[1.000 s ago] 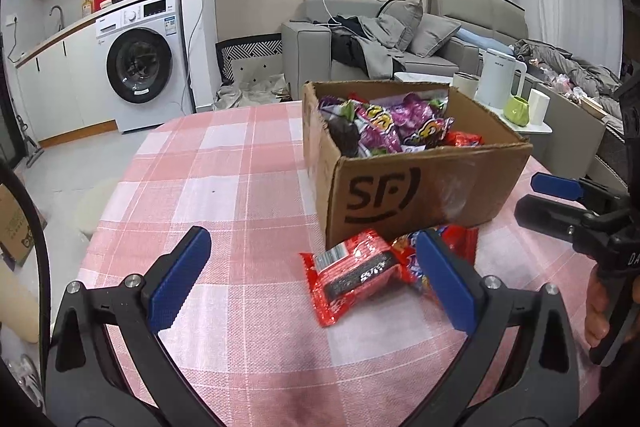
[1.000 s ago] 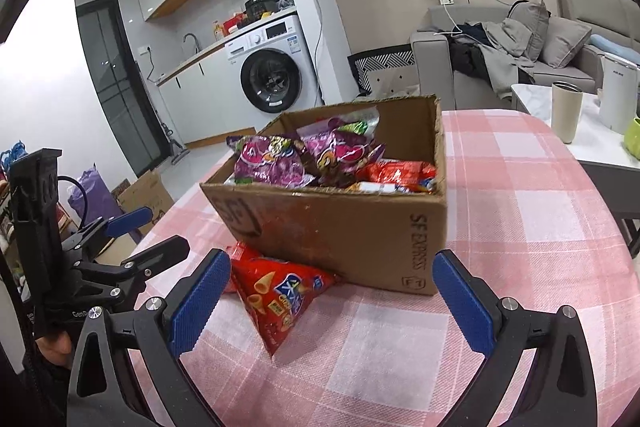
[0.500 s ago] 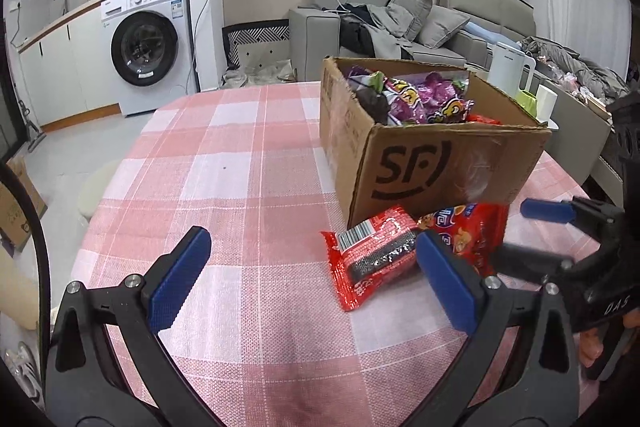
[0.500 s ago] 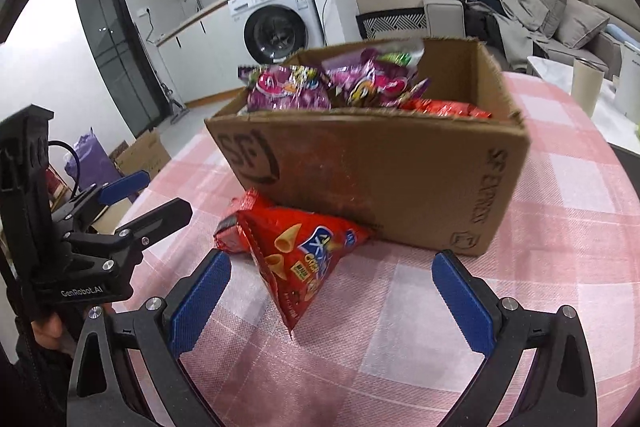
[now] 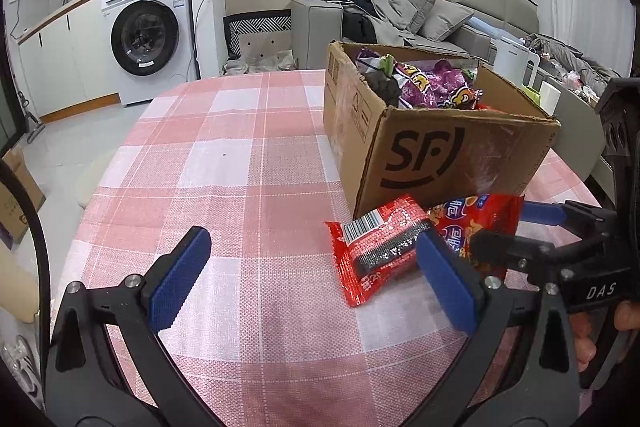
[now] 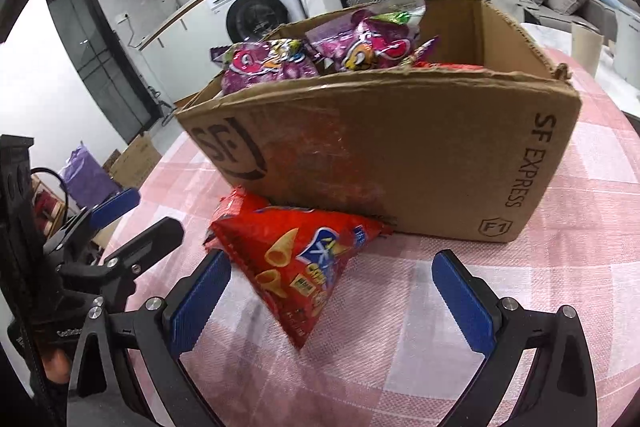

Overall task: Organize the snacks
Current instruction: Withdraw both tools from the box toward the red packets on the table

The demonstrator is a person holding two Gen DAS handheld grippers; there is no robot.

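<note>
The left gripper (image 5: 312, 271) gapes wide, empty, over the pink checked tablecloth (image 5: 224, 163). Only its view shows the red barcoded packet (image 5: 380, 247) beside the brown cardboard box (image 5: 448, 155). The right gripper (image 6: 332, 295), equally wide, straddles the red cone-snack bag (image 6: 300, 259) without touching.

Black hand-held gripper (image 5: 316, 281) frames, blue ribbed pads, silver screws

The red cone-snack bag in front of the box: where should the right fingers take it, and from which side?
Probably the puffed middle of the red cone-snack bag, from the table side, opposite the cardboard box. Its far edge looks tucked against the box; the pointed corner nearest the open right gripper looks thin and may slip. One finger already flanks its left edge.
</note>
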